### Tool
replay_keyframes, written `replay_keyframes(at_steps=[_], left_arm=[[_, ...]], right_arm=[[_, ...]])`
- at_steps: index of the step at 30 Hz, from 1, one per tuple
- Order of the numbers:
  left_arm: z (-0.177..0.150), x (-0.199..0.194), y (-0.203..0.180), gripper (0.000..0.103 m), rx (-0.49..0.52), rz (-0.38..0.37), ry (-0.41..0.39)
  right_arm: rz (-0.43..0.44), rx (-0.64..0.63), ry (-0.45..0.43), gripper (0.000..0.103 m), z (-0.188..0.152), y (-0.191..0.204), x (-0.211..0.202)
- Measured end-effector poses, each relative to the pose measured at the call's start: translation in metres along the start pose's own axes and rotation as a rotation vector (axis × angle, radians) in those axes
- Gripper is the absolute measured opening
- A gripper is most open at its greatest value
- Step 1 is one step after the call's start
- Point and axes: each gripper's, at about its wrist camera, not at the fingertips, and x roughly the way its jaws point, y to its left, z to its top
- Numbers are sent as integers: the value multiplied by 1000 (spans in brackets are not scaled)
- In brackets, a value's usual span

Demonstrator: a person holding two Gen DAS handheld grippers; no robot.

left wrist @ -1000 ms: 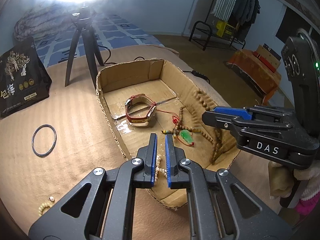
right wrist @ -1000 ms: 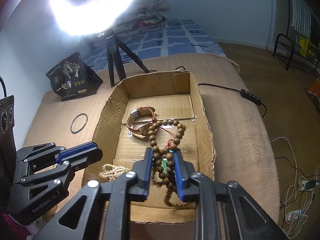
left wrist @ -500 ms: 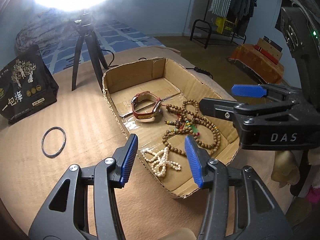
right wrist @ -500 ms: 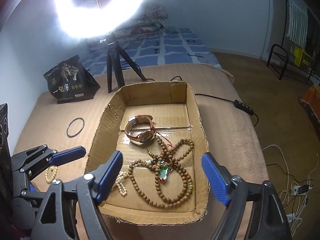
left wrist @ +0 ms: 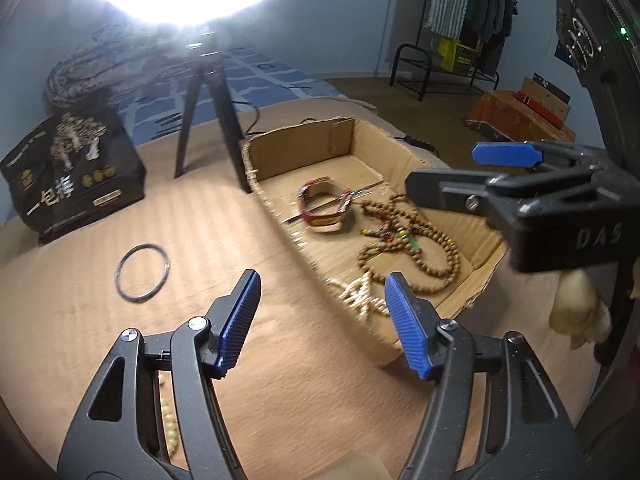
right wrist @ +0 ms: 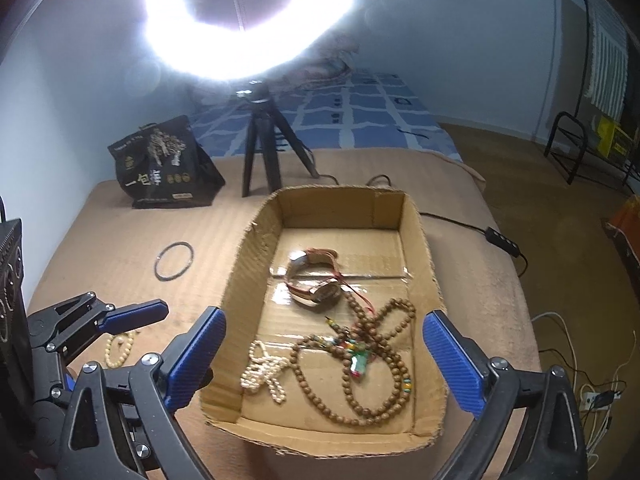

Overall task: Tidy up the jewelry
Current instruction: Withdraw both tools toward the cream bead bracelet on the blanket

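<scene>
A shallow cardboard box (right wrist: 428,256) (left wrist: 486,264) lies on the tan bed cover. In it lie a red-strapped watch (right wrist: 314,278) (left wrist: 324,210), a brown wooden bead necklace with a green pendant (right wrist: 372,364) (left wrist: 416,248) and a cream pearl strand (right wrist: 262,372) (left wrist: 362,294). A black ring bangle (right wrist: 175,260) (left wrist: 143,272) and a cream bead bracelet (right wrist: 118,348) (left wrist: 170,428) lie on the cover left of the box. My left gripper (left wrist: 324,326) is open and empty, near the box's left wall. My right gripper (right wrist: 320,356) is open and empty above the box's near end.
A black snack bag (right wrist: 166,168) and a small tripod (right wrist: 264,144) under a bright ring light stand behind the box. A cable with a switch (right wrist: 500,240) runs right of the box. Power cords (right wrist: 592,396) lie on the floor at right.
Both grippers opened: the right let the brown bead necklace fall into the box, the left let go of the pearl strand. Both have since drawn back, the left swinging leftward.
</scene>
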Motion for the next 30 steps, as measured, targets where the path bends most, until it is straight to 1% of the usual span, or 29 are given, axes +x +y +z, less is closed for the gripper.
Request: replay_keyframes(at_steps=[4, 9, 13, 19, 24, 27, 29, 30], left_arm=[[-8, -10, 19, 67, -28, 13, -2], [-22, -23, 48, 67, -48, 53, -3], [-37, -36, 74, 67, -83, 78, -1], [-58, -48, 113, 67, -127, 119, 20], [-72, -54, 143, 67, -172, 139, 39], [-77, -56, 157, 66, -198, 136, 45], [-80, -56, 163, 57, -202, 138, 52], [-81, -56, 166, 55, -203, 136, 58]], right_arm=[[17, -22, -3, 101, 4, 12, 1], [46, -38, 0, 101, 6, 28, 3], [71, -52, 4, 101, 7, 38, 5], [122, -75, 15, 101, 8, 57, 7], [177, -104, 46, 101, 3, 79, 13], [205, -126, 71, 97, -3, 93, 16], [225, -140, 87, 95, -6, 101, 19], [238, -152, 99, 95, -9, 107, 21]])
